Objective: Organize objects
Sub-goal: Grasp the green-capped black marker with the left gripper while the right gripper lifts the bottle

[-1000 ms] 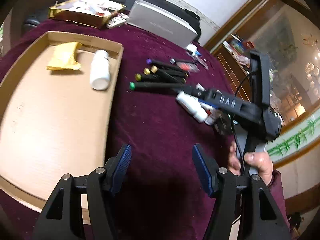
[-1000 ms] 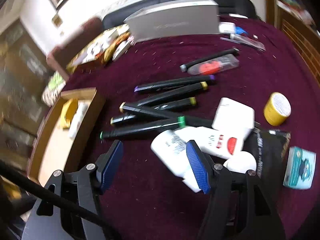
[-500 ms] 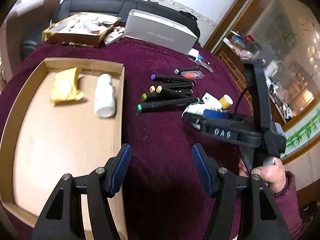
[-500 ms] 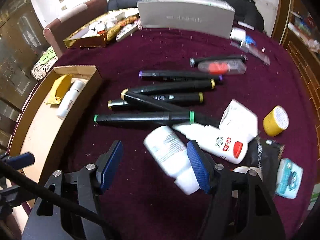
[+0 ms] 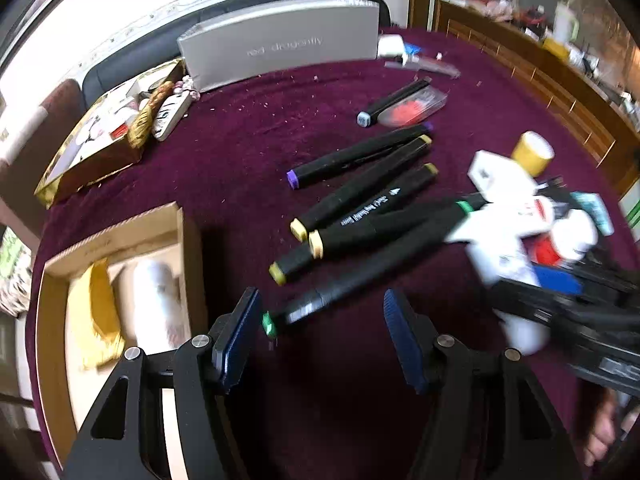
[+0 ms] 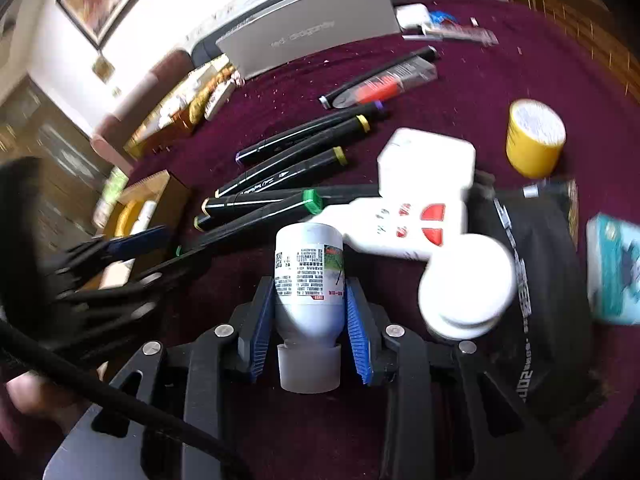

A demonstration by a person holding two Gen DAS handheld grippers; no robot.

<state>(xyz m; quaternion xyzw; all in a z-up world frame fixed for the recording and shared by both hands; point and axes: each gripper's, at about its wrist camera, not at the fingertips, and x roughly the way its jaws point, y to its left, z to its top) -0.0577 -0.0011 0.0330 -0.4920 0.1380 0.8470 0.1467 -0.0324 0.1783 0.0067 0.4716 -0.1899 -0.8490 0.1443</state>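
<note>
A white labelled bottle (image 6: 309, 268) lies on the maroon cloth with its cap toward the camera. My right gripper (image 6: 310, 286) is closing on it, and both blue pads press its sides. Several black markers (image 5: 360, 200) lie side by side in the middle of the table. My left gripper (image 5: 320, 336) hangs open just above the cloth, and the green tip of the nearest marker (image 5: 360, 280) lies between its pads untouched. In the left wrist view the right gripper (image 5: 560, 292) shows blurred at the right edge.
A cardboard tray (image 5: 188, 248) at the left holds a yellow packet (image 5: 100, 312) and a white bottle (image 5: 156, 304). A silver box (image 5: 280, 44) and a gold box (image 5: 92, 148) stand at the back. At the right lie a yellow tub (image 6: 534, 140), white containers (image 6: 466, 288) and a black pouch (image 6: 536, 280).
My left gripper swung right from over the tray to the markers' near ends. My right gripper dropped onto the white bottle and its jaws narrowed from wide apart to pressing on it.
</note>
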